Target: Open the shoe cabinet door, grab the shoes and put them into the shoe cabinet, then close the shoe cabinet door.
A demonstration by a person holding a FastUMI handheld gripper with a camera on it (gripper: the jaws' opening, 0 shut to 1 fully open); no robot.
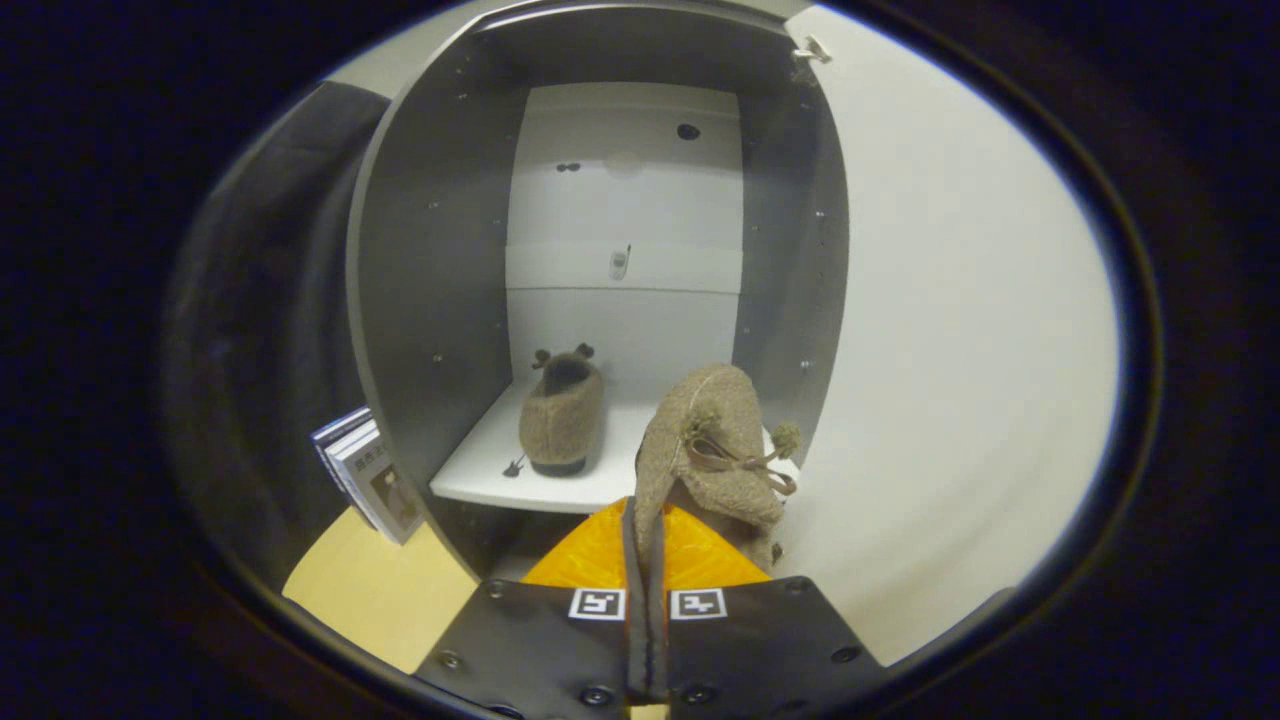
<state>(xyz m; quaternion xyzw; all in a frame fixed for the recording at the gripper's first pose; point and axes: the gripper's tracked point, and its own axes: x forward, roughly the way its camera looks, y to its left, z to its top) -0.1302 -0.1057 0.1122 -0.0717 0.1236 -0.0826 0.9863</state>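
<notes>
Both slippers look like rough, fuzzy wool-like cloth: the held slipper (712,450), pinched at its edge between the closed tongs (645,560), and the slipper on the shelf (562,415). The shelf (480,470) is smooth and matt, the cabinet's side panels (420,300) matt too, perhaps laminate. The books (370,475) have glossy covers; the bench (370,590) resembles pale wood.

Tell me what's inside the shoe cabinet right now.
One brown fuzzy slipper sits on the white shelf of the shoe cabinet. The hand-held gripper is shut on a second slipper at the opening, which hides the shelf's right part.
</notes>
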